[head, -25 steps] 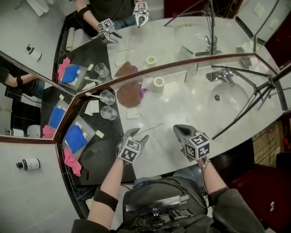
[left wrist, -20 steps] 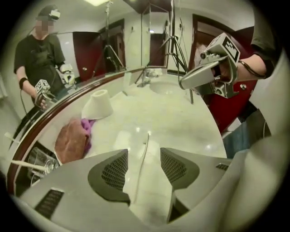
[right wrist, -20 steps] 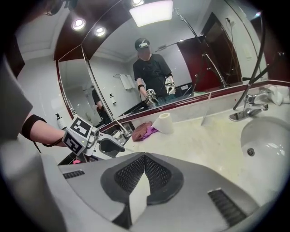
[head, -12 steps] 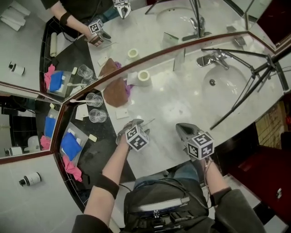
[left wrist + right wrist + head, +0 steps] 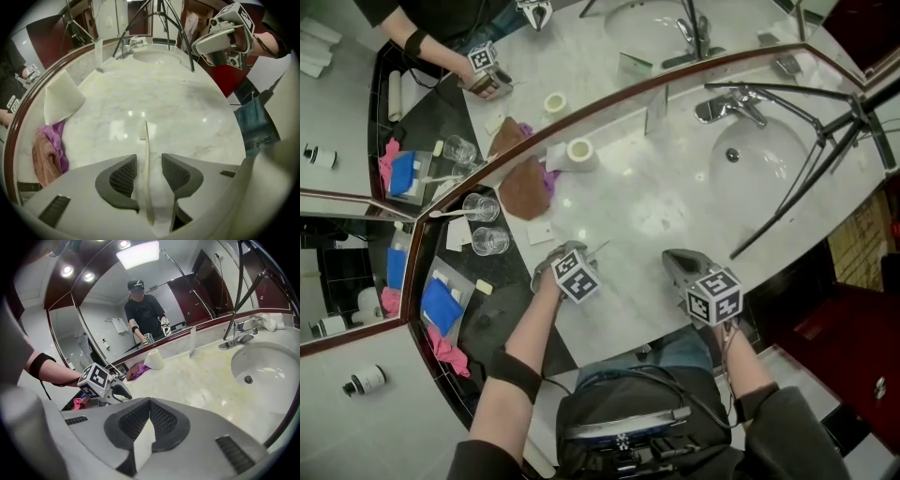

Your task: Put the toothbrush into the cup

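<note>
Lying flat on the white marble table (image 5: 675,202), well to the left of the sink basin (image 5: 750,159) in the head view, the toothbrush (image 5: 145,159) sits between the fingers of the left gripper (image 5: 149,164). Its bristle head points away from the person and its handle runs back under the gripper. Those fingers have just been closing, but a gap shows on each side of the handle, so nothing is gripped yet. The right gripper (image 5: 149,420) hangs nearer the sink with its fingers closed on nothing.

The step in hand looks like the pick-up. A thin, low handle on slick stone will likely skid or roll if one pad arrives first. The gripper should therefore stay centred over the handle with its tips down at the table, then close evenly before lifting.

Two clear glass cups (image 5: 489,241) stand farther from the sink than the toothbrush, on the dark part of the table (image 5: 502,309) beside the mirror frame (image 5: 609,131). I cannot tell which one is meant. A brown towel (image 5: 525,187) and a paper roll (image 5: 581,153) lie between the sink and the cups, towards the mirror. The bare marble on the person's side of them gives the clearer path. The table's front edge runs close behind the left gripper, and dark tripod legs (image 5: 787,206) cross over the sink, well clear of that path.
</note>
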